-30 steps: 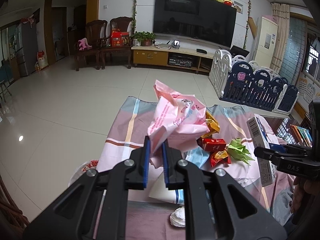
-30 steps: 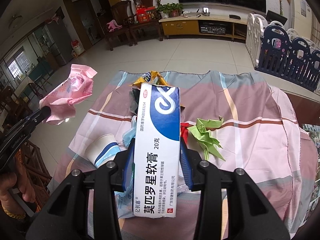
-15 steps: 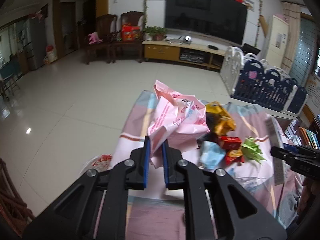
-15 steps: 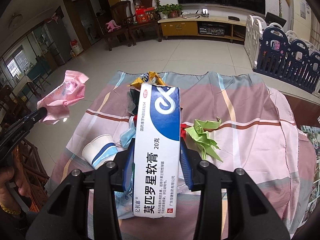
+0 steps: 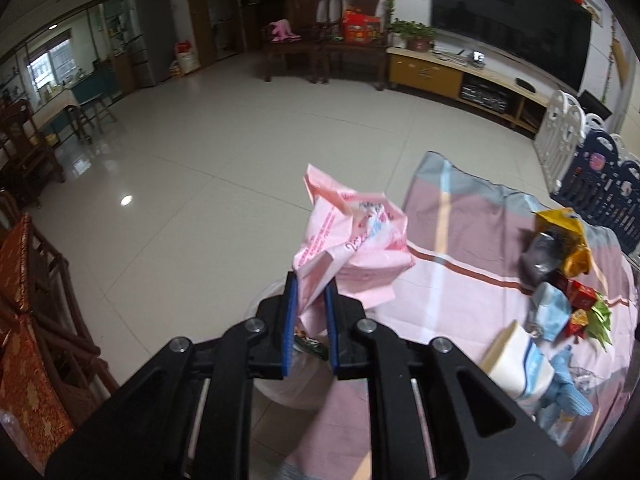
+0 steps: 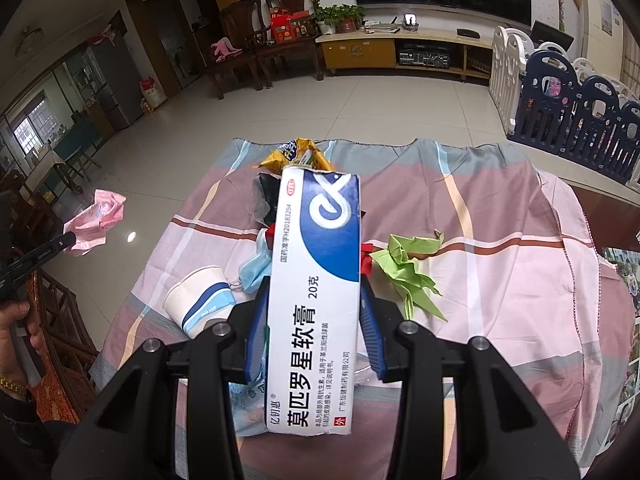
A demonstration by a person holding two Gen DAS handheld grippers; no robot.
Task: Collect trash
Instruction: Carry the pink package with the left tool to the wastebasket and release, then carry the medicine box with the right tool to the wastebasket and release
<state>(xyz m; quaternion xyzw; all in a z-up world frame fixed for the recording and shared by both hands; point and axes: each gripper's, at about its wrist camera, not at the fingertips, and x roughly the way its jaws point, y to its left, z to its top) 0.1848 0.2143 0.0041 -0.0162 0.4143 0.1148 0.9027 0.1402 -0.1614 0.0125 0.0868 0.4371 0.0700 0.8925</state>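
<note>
My left gripper [image 5: 311, 302] is pinched narrow on a crumpled pink wrapper [image 5: 352, 246], its blue pads [image 5: 291, 322] pressing the lower tail of it. The wrapper is held off the left edge of the table, over the tile floor [image 5: 192, 200]. Just under the gripper I see a pale plastic bag [image 5: 296, 384] with something dark inside; I cannot tell what. In the right wrist view the same wrapper [image 6: 96, 222] shows far left, well clear of the cloth.

My right gripper [image 6: 314, 324] is clamped on an ointment box [image 6: 316, 300], white and blue with printed Chinese text. The box stands lengthwise between the pads, its torn far end pointing away from me, held above the table.

On the checked cloth [image 6: 500, 280] the remaining trash lies in a loose cluster. A paper cup [image 6: 198, 306] lies on its side near the left edge, with a blue face mask [image 6: 252, 266] just beside it. Behind the box sits a yellow snack bag [image 6: 294, 154] on top of something dark and crumpled. A green folded paper [image 6: 408, 268] lies to the right of the box, with a bit of red wrapper [image 6: 366, 258] touching it. From the left wrist I also see a red carton [image 5: 580, 294] near the mask [image 5: 550, 314] and cup [image 5: 516, 360].
</note>
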